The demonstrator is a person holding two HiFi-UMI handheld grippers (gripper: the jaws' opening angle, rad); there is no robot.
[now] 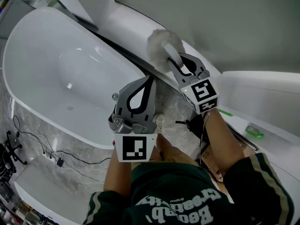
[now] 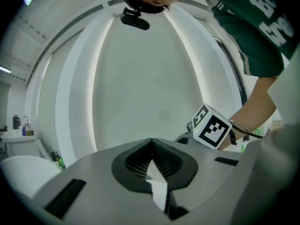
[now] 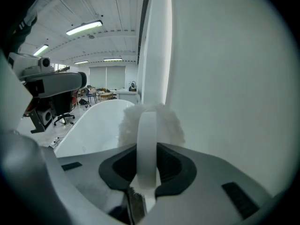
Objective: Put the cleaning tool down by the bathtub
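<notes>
Two sets of tongs in play, but only the right tongs (image 1: 177, 62) are doing any work: they're clamping the white handle of the fluffy cleaning tool (image 1: 161, 41), which is sitting up at about 1 o'clock by the far rim of the bathtub (image 1: 56, 125). The left tongs (image 1: 143, 86) are staying clenched on nothing near the middle. I'm guessing we're looking at roughly halfway, since the tool's by the tub but lowering and letting go aren't happening yet.

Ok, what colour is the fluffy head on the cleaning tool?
White; the fluffy head shows best in the head view.
</notes>
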